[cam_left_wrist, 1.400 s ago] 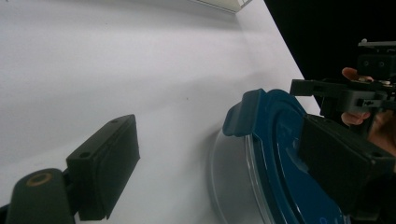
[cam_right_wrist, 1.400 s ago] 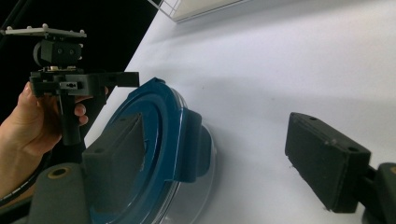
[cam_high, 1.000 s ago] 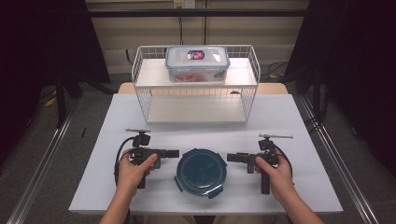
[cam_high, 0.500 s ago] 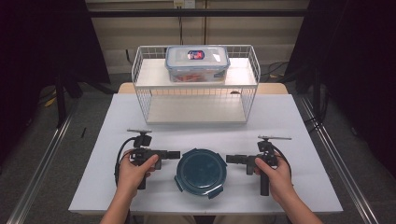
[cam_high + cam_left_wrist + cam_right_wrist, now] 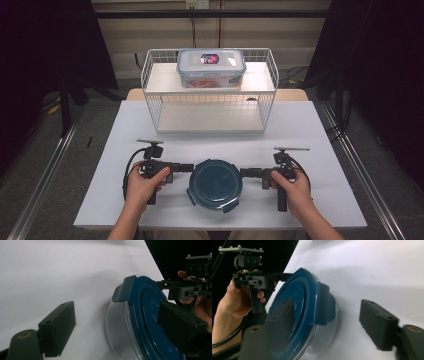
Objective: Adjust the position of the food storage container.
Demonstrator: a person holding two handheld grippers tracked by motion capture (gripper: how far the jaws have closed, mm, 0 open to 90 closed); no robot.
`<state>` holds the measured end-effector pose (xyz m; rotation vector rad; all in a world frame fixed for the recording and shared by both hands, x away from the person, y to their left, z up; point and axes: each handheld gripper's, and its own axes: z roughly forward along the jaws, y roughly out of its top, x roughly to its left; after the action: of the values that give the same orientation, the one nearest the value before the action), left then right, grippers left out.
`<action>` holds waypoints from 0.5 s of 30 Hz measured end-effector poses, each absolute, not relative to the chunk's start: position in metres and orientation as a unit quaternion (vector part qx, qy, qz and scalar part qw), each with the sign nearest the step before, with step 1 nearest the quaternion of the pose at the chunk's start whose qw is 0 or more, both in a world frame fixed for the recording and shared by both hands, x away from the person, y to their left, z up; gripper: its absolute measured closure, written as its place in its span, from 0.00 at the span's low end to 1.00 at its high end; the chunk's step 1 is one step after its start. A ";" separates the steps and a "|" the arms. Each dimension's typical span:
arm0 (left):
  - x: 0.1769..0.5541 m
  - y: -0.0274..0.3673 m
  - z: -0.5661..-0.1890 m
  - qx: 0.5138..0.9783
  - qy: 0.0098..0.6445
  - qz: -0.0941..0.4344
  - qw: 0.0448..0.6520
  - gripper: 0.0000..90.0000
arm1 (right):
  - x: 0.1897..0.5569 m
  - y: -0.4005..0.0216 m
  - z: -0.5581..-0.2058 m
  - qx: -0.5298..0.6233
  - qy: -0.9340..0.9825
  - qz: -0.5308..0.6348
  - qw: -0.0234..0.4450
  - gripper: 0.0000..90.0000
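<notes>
Round clear container (image 5: 215, 184) with dark blue clip-on lid, closed, upright, flat on white table's near edge, centred

Round container (image 5: 215, 183): on your counter (image 5: 310, 130), between your left gripper (image 5: 188, 167) and right gripper (image 5: 245, 172).
Wire rack (image 5: 210, 95): behind it.
Lidded box (image 5: 211, 66): on the rack's top shelf.

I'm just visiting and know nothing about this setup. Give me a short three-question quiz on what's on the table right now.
1. True or false: the round container with the blue lid lies between the left gripper and the right gripper.
2. Where does the rectangular box with the clear lid sit? A) on the table B) on top of the wire rack C) on the floor
3. Fill in: each gripper's fingers stand on either side of the round container's ____.

Key: 1 true; 2 B; 3 rim (the fingers are apart, not pressing).
</notes>
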<state>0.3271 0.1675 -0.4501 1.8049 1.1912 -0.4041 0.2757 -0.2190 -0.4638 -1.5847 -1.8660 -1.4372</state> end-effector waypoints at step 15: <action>0.328 0.166 -0.452 0.732 0.482 -0.167 0.452 0.17 | 0.274 -0.213 -0.468 -0.553 -0.648 -0.488 0.190 0.50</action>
<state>0.3276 0.1662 -0.4516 1.8090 1.1901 -0.4117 0.2742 -0.2130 -0.4684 -1.5547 -1.8212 -1.3702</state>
